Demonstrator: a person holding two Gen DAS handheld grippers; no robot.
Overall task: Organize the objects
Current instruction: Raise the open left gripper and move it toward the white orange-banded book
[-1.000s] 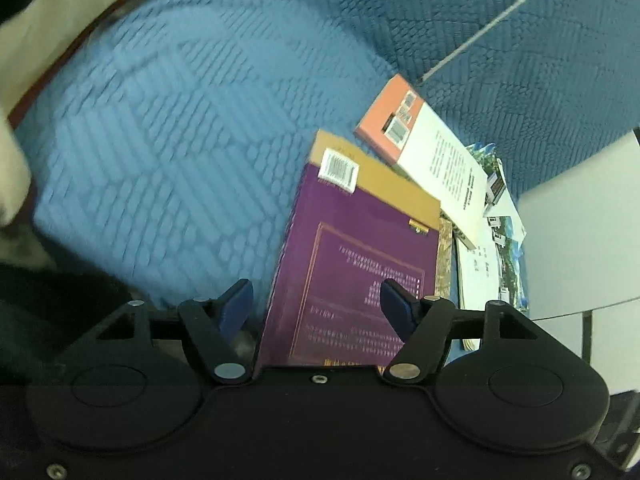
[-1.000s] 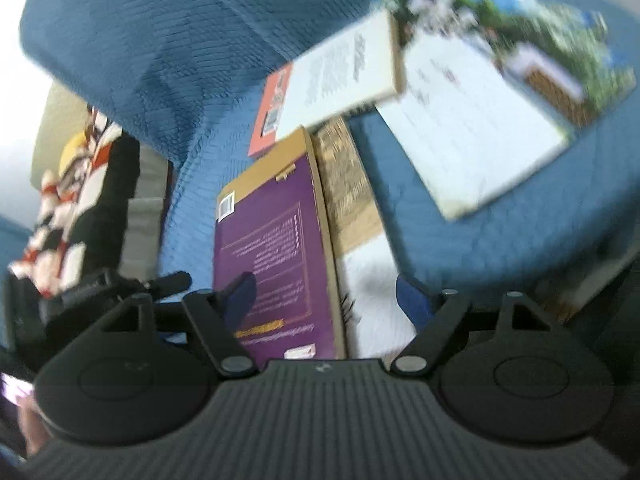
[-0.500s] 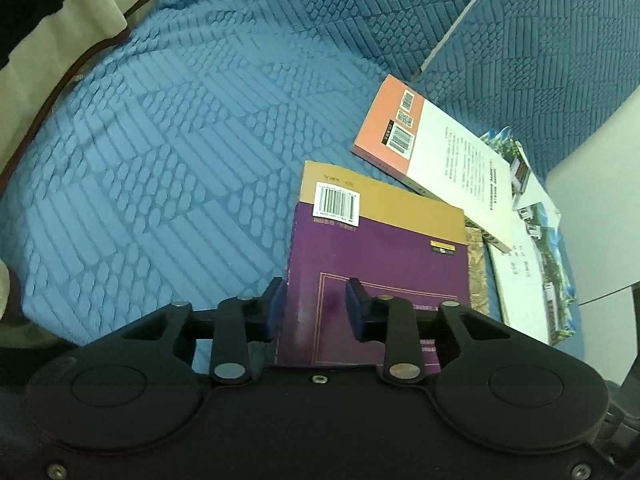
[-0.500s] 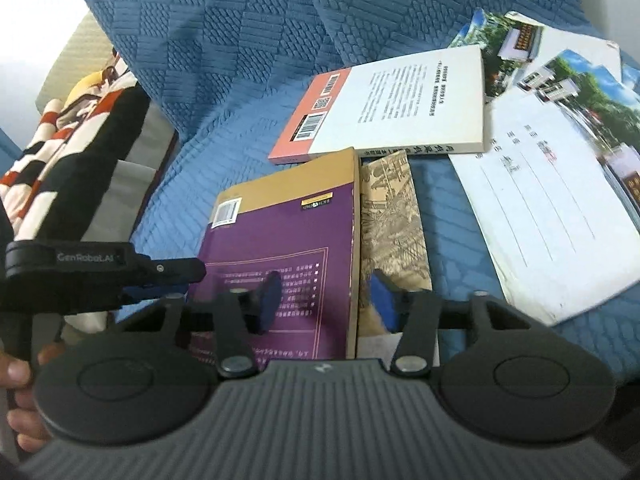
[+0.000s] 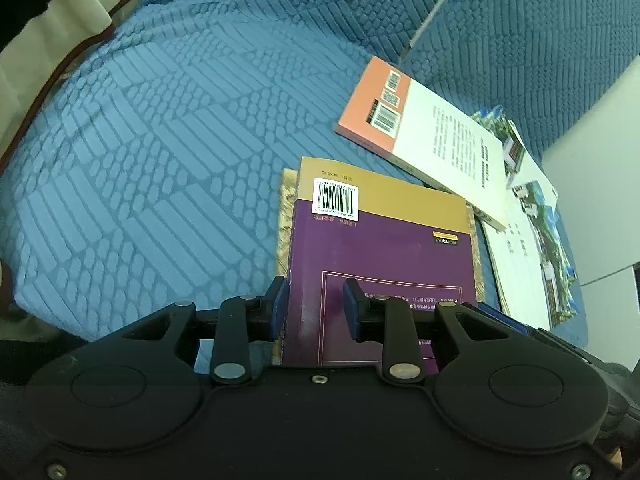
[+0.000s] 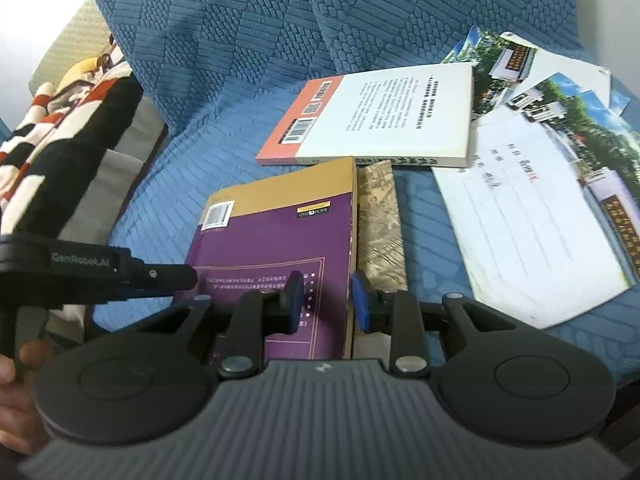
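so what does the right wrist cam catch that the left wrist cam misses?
Right wrist only: the striped fabric, a bare hand and the left gripper seen from the side. Left wrist only: the cream cloth edge and a white panel. Both: purple book, orange-and-white book, patterned book beneath, photo booklets, blue quilted cover.

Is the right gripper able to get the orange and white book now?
Probably not right away. The right gripper straddles the right edge of the purple and gold book; the orange and white book lies beyond, top uncovered, reachable once it lets go.
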